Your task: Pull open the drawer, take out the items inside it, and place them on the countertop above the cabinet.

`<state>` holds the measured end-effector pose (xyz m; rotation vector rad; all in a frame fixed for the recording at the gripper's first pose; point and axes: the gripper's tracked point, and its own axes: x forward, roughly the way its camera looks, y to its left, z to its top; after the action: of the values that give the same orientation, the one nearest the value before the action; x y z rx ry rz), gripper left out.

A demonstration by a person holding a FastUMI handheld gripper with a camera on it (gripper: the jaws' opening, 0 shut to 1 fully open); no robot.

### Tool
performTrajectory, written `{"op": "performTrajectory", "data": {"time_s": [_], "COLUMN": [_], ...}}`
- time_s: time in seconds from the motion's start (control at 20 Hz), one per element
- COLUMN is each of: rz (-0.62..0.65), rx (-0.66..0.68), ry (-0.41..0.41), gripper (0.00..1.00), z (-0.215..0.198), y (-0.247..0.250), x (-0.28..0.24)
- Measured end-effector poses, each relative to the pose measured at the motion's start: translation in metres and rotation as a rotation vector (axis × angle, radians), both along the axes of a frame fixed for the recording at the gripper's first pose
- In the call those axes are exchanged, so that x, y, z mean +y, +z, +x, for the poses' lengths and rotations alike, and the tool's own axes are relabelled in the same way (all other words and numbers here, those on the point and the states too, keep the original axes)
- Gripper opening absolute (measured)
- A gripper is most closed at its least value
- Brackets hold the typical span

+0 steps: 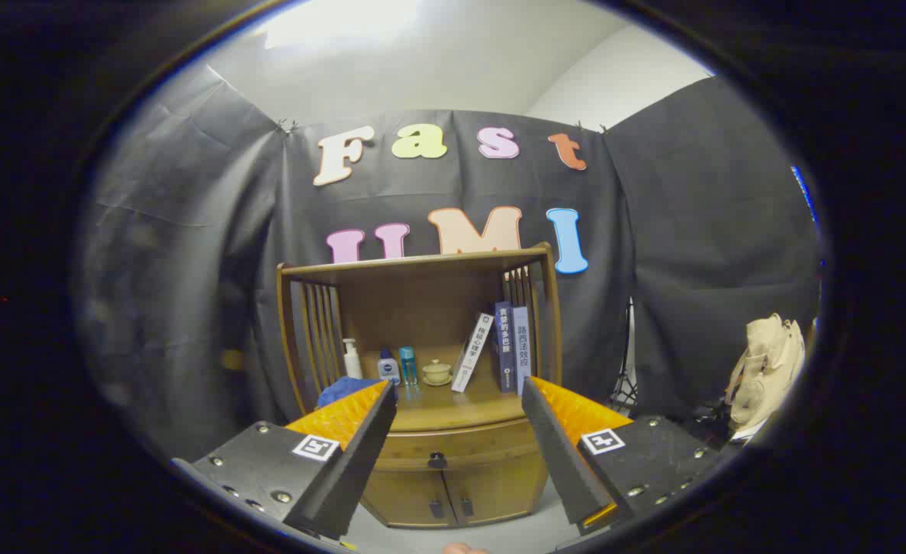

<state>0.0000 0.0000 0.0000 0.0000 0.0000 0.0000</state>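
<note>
On the cabinet (453,462) countertop, left to right, a blue cloth (343,388), bottles (388,365), a lidded cup (437,372) and books (511,346) are seen. Below them the drawer (453,448) is shut. Before the cabinet, the gripper (459,404) is held wide open, empty.

Chinese title 贪婪的多巴胺 down spine of dark blue book (504,346), 路西法效应 on paler book (521,346) just right of it, print on tilted white book (472,352) to the left too small to read, square coded marker (314,447) on each wide-spread finger of gripper (459,387)
</note>
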Motion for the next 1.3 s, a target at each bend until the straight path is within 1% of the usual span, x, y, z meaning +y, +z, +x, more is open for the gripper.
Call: {"op": "performTrajectory", "data": {"time_s": [0.5,0.7,0.85,1.05,1.3], "rz": [-0.021,-0.026,-0.040,-0.011,-0.023], "rx": [0.021,0.025,0.043,0.062,0.071], "ry": [-0.012,-0.002,-0.014,-0.012,-0.006], "gripper": [0.99,0.99,0.99,0.99,0.99], "z": [0.007,0.010,0.012,0.016,0.019], "y": [-0.022,-0.034,-0.048,-0.059,-0.068], "x": [-0.003,-0.003,-0.012,-0.013,-0.017]}}
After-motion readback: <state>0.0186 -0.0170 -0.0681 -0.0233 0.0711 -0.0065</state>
